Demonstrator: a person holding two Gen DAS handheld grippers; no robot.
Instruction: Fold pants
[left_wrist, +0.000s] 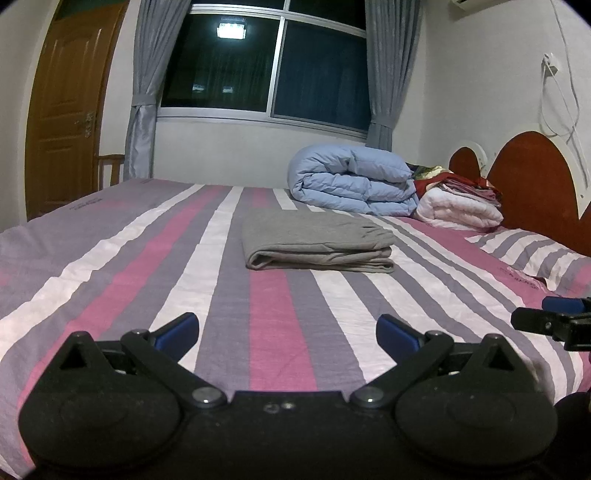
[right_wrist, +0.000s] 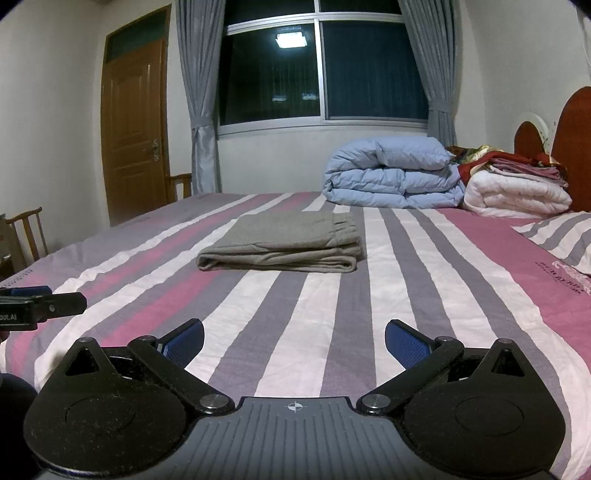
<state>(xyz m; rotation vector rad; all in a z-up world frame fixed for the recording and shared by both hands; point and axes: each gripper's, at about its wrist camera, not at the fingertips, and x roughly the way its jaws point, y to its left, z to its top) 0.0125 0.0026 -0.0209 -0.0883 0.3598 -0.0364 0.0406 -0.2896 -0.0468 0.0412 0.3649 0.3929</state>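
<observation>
The grey pants (right_wrist: 284, 240) lie on the striped bed (right_wrist: 424, 266), already folded into a compact stack of several layers, the rounded fold edge facing the cameras and the gathered waistband end to the right. In my judgement the folding is done or nearly so; what remains, if anything, is a last smoothing or squaring of the layers, which would call for a light, flat approach from the near side without catching the top layer.

Both tools are held back near the bed's front edge, well apart from the pants. The left tool (left_wrist: 288, 332) has its jaws spread wide and holds nothing; the right tool (right_wrist: 294, 341) is likewise wide and empty. Each shows at the margin of the other's view.

Bare sheet surrounds the stack on all 4 sides, so there is free room to come in. A rolled blue duvet (right_wrist: 391, 173) and a white quilt (right_wrist: 517, 195) sit farther back by the headboard (left_wrist: 535, 177), a pillow (left_wrist: 532, 254) to the right.
</observation>
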